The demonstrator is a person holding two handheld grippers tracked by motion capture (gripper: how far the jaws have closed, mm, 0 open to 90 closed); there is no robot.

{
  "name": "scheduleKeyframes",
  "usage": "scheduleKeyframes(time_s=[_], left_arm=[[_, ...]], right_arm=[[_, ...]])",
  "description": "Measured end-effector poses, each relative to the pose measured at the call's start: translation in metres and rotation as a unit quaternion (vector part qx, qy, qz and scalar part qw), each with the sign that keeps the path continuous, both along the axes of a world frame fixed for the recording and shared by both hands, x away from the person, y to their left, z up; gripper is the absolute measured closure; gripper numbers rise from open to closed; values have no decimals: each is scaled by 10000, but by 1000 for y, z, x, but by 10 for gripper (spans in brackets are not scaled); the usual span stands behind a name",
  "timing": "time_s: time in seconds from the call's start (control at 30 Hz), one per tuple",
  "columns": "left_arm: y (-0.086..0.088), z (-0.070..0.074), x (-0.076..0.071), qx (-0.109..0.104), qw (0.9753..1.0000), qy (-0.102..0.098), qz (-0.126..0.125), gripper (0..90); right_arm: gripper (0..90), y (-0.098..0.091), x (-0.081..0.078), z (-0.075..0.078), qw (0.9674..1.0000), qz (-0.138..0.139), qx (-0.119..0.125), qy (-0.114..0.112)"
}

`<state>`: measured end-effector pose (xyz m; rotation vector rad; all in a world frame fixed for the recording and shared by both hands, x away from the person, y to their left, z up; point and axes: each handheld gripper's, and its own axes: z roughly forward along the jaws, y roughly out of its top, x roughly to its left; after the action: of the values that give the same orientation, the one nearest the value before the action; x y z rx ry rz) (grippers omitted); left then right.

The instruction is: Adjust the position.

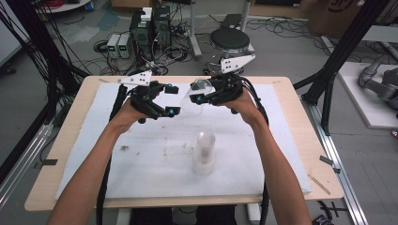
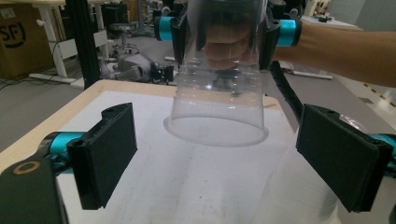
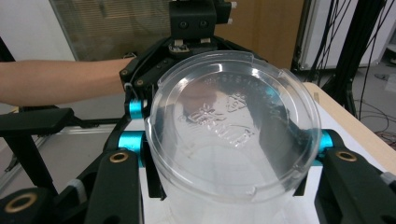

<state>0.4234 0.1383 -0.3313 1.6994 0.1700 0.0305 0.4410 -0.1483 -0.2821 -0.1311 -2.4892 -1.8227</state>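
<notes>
A clear plastic cup (image 1: 189,99) hangs on its side above the white mat, and my right gripper (image 1: 202,96) is shut on it. In the right gripper view the cup's embossed round base (image 3: 233,126) faces the camera between the two jaws. Its open rim (image 2: 215,131) points toward my left gripper (image 2: 219,156), which stands open a short way in front of the rim with nothing between its pads. In the high view the left gripper (image 1: 172,99) is just left of the cup. An upside-down stack of clear cups (image 1: 204,153) stands on the mat below.
The white mat (image 1: 141,164) covers most of a wooden table (image 1: 300,140). A round black stool (image 1: 230,41) and boxes with cables sit on the floor behind the table. Black frame posts (image 1: 342,51) rise at both sides.
</notes>
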Motion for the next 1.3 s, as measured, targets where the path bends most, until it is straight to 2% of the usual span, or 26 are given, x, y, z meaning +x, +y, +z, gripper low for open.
scheduleKeyframes(time_s=[0.2, 0.43, 0.53, 0.63, 0.77, 0.87, 0.97, 1.23, 1.27, 1.3], left_arm=[[-16, 1, 1, -107, 9999, -25, -108, 127], [-31, 2, 0, -72, 9996, -106, -248, 156], [-36, 0, 0, -18, 9996, -123, -234, 157], [-39, 0, 0, -1, 9997, -198, -175, 179], [-41, 0, -1, 11, 9994, -257, -210, 217], [-41, 0, 0, -14, 9993, -305, -198, 288], [-42, 0, 0, -13, 9991, -369, -232, 305], [-41, 0, 0, 4, 9991, -363, -212, 350], [-41, 0, 0, 7, 9991, -357, -214, 351], [-41, 0, 0, 9, 9992, -340, -211, 351]], right_arm=[[476, 1, 0, 0, 10000, 60, 75, 9], [477, 2, -1, 0, 9998, 108, 141, 56], [477, 2, -1, 0, 9998, 131, 135, 46], [477, 3, -2, 0, 9997, 173, 148, 40], [477, 4, -2, 0, 9997, 196, 153, 31], [479, 4, -2, 0, 9996, 209, 170, 47], [480, 4, -1, 0, 9996, 213, 160, 28], [484, 4, -1, -1, 9997, 209, 149, 53], [388, 4, -1, -1, 9997, 207, 139, 38], [388, 4, -1, -1, 9997, 207, 139, 38]])
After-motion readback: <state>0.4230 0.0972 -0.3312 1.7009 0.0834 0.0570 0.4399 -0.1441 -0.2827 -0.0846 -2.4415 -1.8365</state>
